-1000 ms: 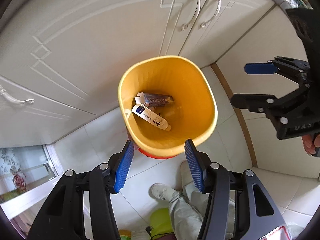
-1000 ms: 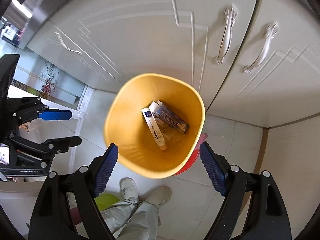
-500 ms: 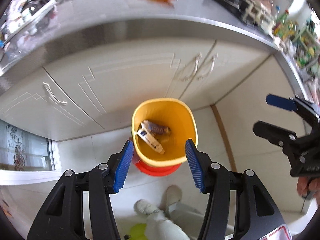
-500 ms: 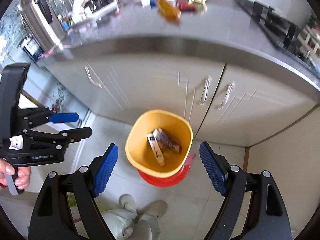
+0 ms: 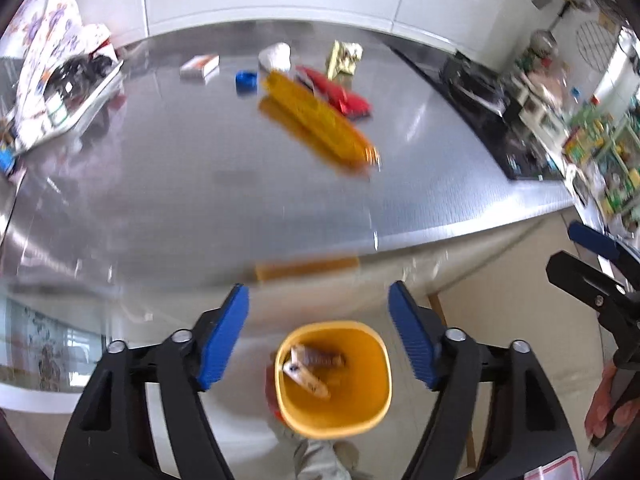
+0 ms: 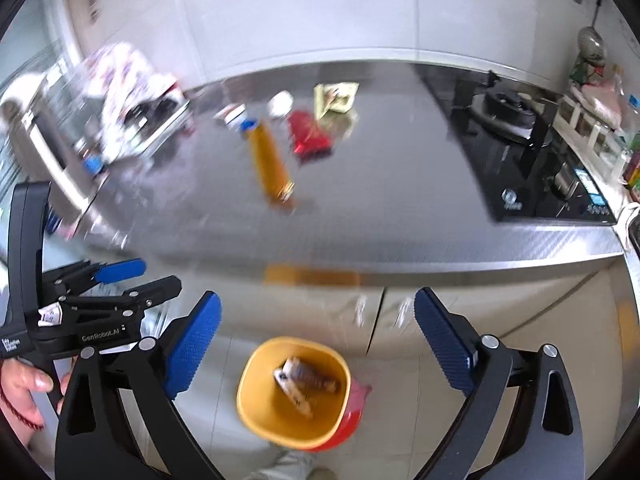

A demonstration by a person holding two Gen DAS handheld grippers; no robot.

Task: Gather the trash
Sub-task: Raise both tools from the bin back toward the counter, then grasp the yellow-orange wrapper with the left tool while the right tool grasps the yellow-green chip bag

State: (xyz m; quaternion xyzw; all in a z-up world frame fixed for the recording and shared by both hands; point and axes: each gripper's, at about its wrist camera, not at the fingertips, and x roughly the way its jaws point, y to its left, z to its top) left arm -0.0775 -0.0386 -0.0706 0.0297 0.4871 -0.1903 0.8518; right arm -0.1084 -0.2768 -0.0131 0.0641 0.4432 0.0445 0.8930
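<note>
While both the left gripper and right gripper have just been spreading, empty: orange bottle lies flat on tabletop, blue cap end toward the wall.

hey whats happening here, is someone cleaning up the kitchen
A person is clearing trash with a gripper in each hand. The left gripper and right gripper are both empty, and their jaws have just been opening. Below them on the floor, a yellow bin already holds a couple of small packages. On the steel counter more litter waits: an orange wrapper, a red packet and a small box.
</note>
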